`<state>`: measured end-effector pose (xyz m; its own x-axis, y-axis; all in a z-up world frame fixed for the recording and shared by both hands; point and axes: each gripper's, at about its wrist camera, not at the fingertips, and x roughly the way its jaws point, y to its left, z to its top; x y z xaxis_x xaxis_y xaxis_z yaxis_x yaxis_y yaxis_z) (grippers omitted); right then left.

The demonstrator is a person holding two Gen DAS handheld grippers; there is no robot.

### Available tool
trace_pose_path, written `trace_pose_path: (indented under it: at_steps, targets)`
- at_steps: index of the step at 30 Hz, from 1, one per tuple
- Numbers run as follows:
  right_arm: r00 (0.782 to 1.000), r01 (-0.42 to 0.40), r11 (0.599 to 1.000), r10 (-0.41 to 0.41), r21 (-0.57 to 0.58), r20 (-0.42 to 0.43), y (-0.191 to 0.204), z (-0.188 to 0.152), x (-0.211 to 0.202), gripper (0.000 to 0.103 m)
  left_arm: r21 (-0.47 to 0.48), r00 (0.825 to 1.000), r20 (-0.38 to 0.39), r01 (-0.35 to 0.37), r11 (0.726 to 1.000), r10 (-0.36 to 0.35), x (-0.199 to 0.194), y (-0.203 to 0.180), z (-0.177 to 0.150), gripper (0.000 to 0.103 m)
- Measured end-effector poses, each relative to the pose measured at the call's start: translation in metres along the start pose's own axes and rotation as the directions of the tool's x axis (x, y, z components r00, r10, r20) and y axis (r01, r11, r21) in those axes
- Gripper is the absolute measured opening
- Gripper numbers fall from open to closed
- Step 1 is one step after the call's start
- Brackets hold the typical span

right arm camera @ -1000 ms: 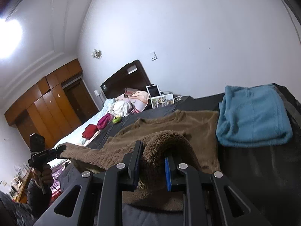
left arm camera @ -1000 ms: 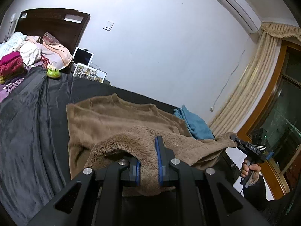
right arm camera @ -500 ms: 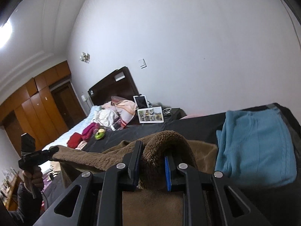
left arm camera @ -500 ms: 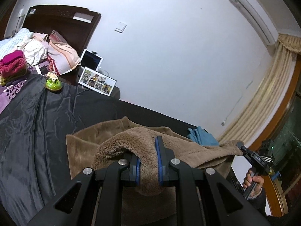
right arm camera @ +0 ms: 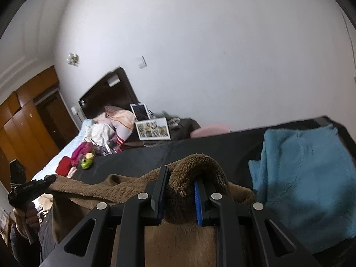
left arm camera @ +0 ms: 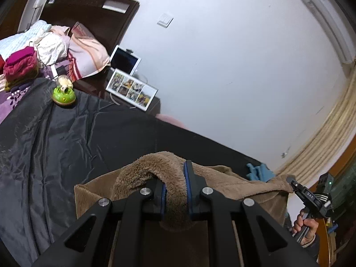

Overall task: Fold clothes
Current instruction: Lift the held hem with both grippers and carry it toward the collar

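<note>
Both jaws are clenched on the brown fleece garment: the left gripper and right gripper each pinch a corner of one edge, stretched above the dark bedcover. If either pinch slips on the thick pile, that corner could drop and skew the fold, or land on the blue garment just beside it.

Bare white wall across most of the frame, with an air conditioner at upper right above cream curtains. Dark wooden headboard at upper left; brown wardrobe at left in the right wrist view.
</note>
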<state>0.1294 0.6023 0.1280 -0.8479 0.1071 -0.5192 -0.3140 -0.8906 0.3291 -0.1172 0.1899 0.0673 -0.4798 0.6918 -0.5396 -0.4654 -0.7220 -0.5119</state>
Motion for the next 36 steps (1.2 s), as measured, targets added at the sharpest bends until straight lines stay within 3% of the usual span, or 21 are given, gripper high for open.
trace_pose_path:
  at_steps: [11,24,31,36]
  targets:
    - [0.990,0.064,0.998,-0.061,0.023,-0.128,-0.023,-0.008,0.079,0.022,-0.038,0.990,-0.102,-0.097,0.995,0.092,0.071,0.030,-0.003,0.016]
    - [0.968,0.100,0.993,-0.082,0.064,-0.236,-0.044,-0.023,0.125,0.022,-0.093,0.970,-0.201,-0.156,0.983,0.135,0.117,0.056,-0.017,0.017]
    - [0.980,0.091,0.995,-0.083,0.037,-0.183,-0.033,0.001,0.120,0.022,-0.137,0.987,-0.145,-0.092,0.986,0.072,0.102,0.047,0.008,0.016]
    - [0.974,0.106,0.993,-0.092,0.055,-0.205,-0.034,0.006,0.138,0.022,-0.124,0.981,-0.152,-0.144,0.982,0.125,0.115,0.046,0.014,0.016]
